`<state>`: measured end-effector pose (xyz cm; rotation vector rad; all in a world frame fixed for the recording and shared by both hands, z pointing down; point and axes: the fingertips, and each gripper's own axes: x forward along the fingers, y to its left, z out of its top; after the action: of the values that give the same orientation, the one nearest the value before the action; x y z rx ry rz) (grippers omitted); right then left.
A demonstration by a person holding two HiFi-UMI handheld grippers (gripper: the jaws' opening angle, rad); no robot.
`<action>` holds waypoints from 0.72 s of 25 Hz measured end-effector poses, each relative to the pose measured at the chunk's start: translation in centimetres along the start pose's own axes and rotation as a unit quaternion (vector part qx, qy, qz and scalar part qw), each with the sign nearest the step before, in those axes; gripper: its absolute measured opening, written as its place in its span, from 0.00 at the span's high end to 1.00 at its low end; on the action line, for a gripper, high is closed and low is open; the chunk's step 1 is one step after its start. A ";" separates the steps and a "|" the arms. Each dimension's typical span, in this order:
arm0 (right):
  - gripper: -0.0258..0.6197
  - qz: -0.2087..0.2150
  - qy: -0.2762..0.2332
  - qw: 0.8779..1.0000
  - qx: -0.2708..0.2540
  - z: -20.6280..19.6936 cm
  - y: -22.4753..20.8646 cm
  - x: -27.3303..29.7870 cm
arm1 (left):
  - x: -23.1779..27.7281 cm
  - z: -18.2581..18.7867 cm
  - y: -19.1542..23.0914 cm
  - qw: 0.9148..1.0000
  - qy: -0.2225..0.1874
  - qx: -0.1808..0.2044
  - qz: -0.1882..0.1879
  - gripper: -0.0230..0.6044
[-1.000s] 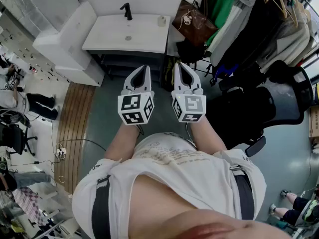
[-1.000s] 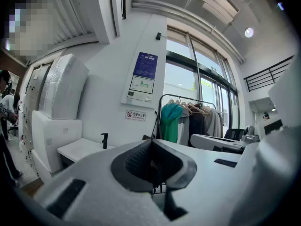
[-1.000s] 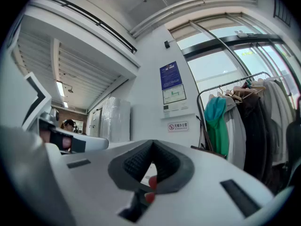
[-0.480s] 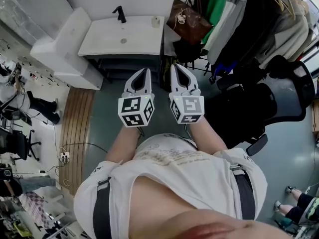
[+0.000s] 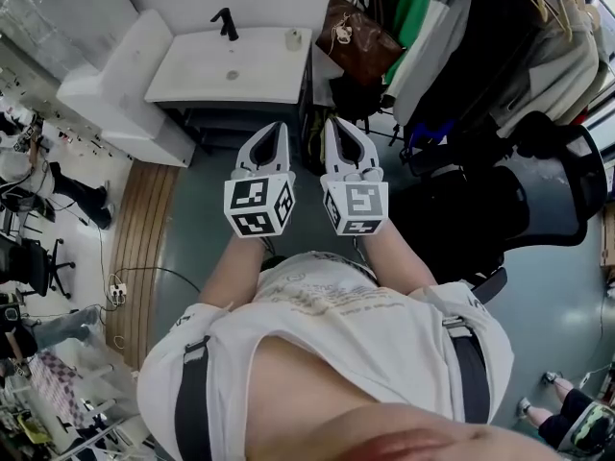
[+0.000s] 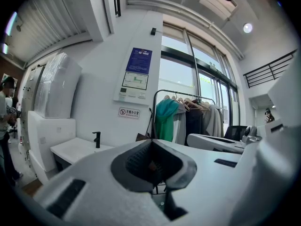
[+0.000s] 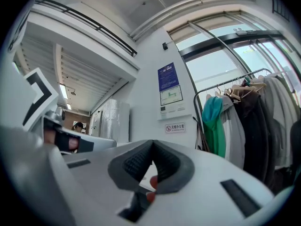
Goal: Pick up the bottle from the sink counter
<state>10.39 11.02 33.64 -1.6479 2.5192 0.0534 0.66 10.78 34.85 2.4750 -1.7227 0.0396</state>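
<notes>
The bottle (image 5: 294,39), the only one in sight, is a small pale cylinder that appears to stand upright, long axis vertical, on the back right corner of the white sink counter (image 5: 202,70), close to the wall. Any label on it is too small to read. On the same counter are one black faucet (image 5: 225,23) at the back edge, left of the bottle and well apart from it, and one drain (image 5: 232,75) in the basin. Just beyond the counter's right end hangs one brown bag (image 5: 360,41), and past it a clothes rack (image 5: 461,27) is crowded with garments, a green one among them. One black chair (image 5: 519,200) stands to the right. The two grippers are held side by side over the grey floor in front of the counter, pointing toward it and well apart from the bottle. The left gripper (image 5: 279,127) has its jaws closed together with nothing between them, and so does the right gripper (image 5: 330,122). Each carries one cube with black-and-white square markers. On the wall, the left gripper view shows one blue-and-white poster (image 6: 137,74) and below it one small sign (image 6: 129,113) with a red prohibition symbol and Chinese characters too small to read with confidence.
</notes>
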 end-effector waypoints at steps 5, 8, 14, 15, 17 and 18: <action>0.92 0.000 -0.001 1.000 0.011 0.0 -1.4 0.4 | 0.5 -0.6 -1.0 1.000 0.007 0.019 0.008 0.93; 0.92 0.000 -0.004 1.000 0.013 -0.4 -1.9 0.6 | 1.1 -0.8 -1.1 1.000 0.005 0.015 0.008 0.93; 0.92 -0.003 -0.006 1.000 0.007 -0.4 -2.4 2.0 | 3.2 -0.2 -0.5 1.000 -0.008 0.014 0.000 0.93; 0.92 -0.003 -0.007 1.000 0.004 -0.3 -2.4 2.4 | 3.6 -0.1 -0.3 1.000 -0.010 0.013 -0.001 0.93; 0.92 -0.004 -0.011 1.000 -0.004 -0.2 -2.6 3.3 | 4.5 0.2 0.3 1.000 -0.014 0.012 -0.003 0.93; 0.92 -0.006 -0.013 1.000 -0.010 -0.1 -2.7 3.7 | 5.1 0.4 0.6 1.000 -0.015 0.012 -0.004 0.93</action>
<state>11.35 6.52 33.37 -1.6575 2.4977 0.0999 1.89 5.83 34.99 2.5120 -1.7333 0.0211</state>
